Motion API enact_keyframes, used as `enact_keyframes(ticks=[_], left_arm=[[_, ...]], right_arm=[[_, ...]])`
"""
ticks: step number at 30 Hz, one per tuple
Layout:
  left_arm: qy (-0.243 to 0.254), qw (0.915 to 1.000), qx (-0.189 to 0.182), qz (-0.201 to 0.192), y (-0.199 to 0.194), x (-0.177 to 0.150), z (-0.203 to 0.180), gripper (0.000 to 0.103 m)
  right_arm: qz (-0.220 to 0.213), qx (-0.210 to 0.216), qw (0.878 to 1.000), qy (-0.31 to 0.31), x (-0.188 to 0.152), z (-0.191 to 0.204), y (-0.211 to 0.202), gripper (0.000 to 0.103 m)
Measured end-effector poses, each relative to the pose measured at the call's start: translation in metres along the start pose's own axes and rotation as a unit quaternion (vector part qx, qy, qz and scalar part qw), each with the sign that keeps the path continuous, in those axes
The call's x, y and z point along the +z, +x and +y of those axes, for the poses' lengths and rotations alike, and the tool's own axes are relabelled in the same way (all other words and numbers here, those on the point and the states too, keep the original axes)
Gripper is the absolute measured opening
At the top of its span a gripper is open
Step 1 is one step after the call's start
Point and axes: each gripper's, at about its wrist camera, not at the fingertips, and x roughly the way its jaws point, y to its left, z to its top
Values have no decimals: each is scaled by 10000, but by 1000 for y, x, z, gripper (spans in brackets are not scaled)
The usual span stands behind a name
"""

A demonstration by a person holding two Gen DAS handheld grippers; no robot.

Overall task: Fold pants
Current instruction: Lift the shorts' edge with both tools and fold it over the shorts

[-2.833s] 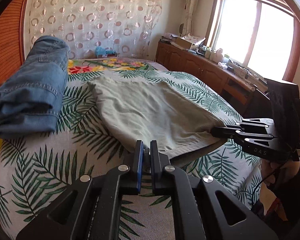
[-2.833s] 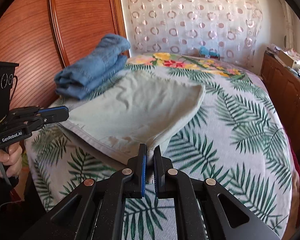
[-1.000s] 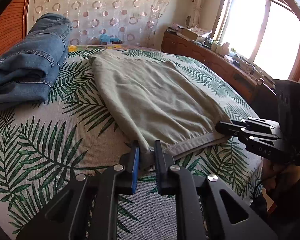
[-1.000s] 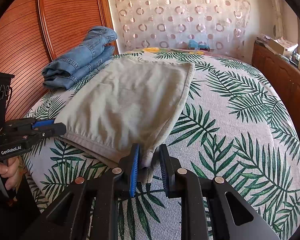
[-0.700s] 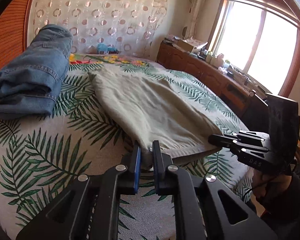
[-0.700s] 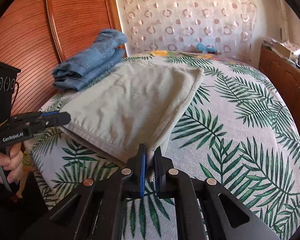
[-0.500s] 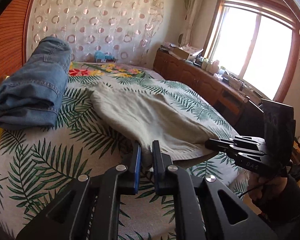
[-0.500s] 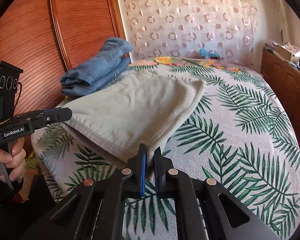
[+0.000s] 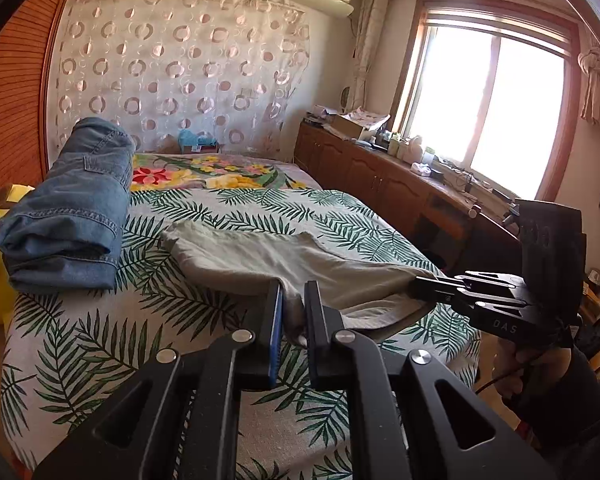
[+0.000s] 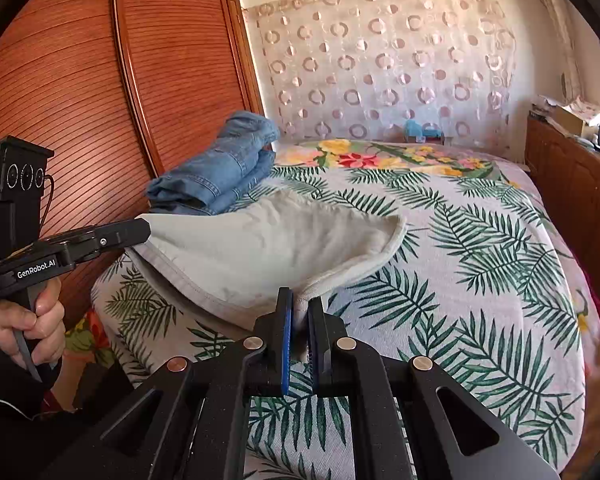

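The left gripper (image 9: 291, 312) and right gripper (image 10: 300, 320) each pinch a near corner of the soft, light grey-green cloth pants (image 10: 268, 248). They sag between, over the leaf-print bed (image 10: 480, 280). Corners are best.

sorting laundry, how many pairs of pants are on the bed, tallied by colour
pale green pants, near edge held by both grippers: 1
blue jeans, folded by the wooden headboard: 1
total: 2
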Motion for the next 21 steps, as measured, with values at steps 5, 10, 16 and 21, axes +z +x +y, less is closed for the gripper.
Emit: enact_keyframes(ticks=[5, 10, 16, 21], left_arm=[[86, 9999, -56, -132, -9, 7, -8, 11], [81, 9999, -50, -85, -4, 8, -7, 11], [41, 9999, -24, 141, 15, 1, 1, 11], [-37, 9998, 10, 213, 30, 2, 13, 11]], right_arm=[[-152, 14, 9999, -18, 4, 0, -13, 6], [-224, -4, 9997, -45, 5, -2, -21, 7], [-52, -62, 10000, 8, 0, -8, -6, 6], [68, -73, 9999, 27, 8, -12, 15, 7]])
